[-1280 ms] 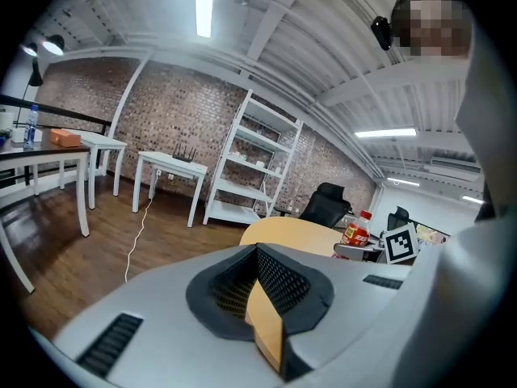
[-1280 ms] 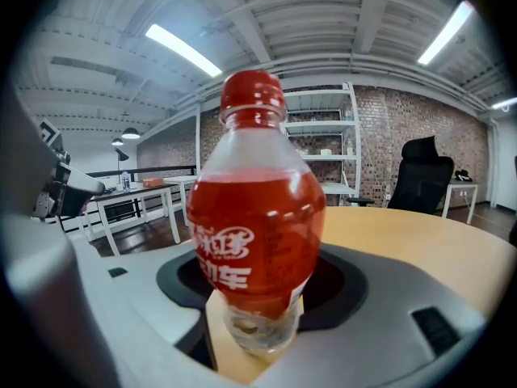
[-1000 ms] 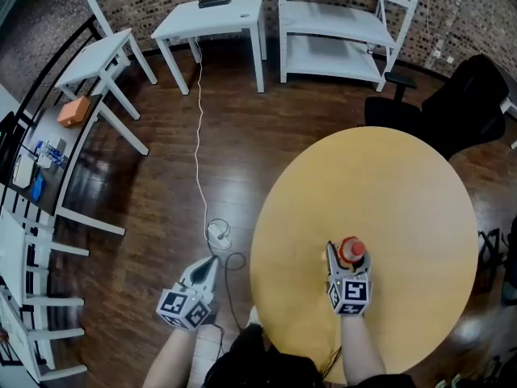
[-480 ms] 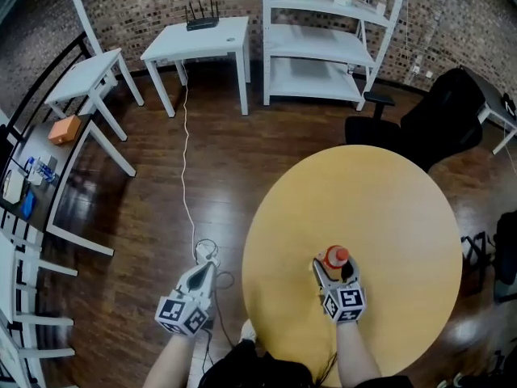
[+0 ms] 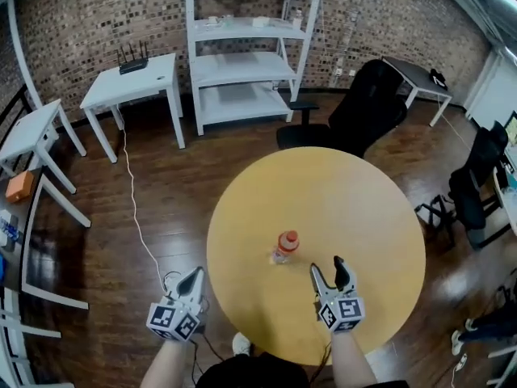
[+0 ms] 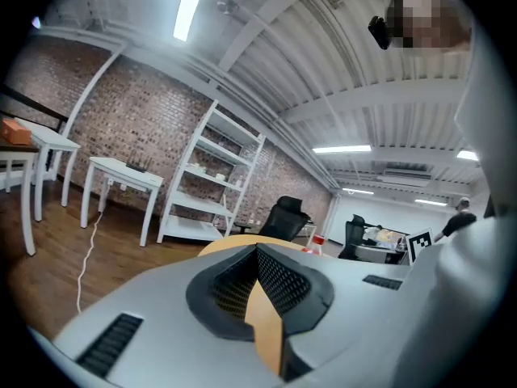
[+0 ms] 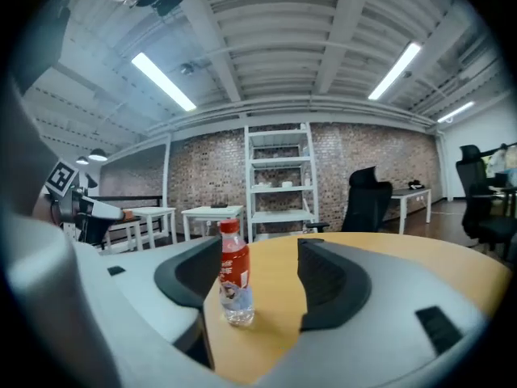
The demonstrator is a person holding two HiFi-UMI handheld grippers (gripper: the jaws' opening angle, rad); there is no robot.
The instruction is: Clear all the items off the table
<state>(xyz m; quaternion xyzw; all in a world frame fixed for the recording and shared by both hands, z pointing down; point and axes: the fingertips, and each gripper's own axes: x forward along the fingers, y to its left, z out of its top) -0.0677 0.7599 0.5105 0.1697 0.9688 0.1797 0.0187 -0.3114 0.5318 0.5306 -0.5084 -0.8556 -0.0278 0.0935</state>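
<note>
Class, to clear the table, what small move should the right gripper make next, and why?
Probably ease the right gripper forward until its fingers flank the bottle: it stands upright on the table, ahead of the open fingers, which have just been closing with nothing between them.

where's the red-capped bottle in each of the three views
Head view: the bottle stands on the round table, left of the table's centre.
Left gripper view: small, just right of centre; only its red top is clear.
Right gripper view: lower centre-left, upright on the tabletop.
Shared landmark: the white shelf unit beyond the table in all three.
</note>
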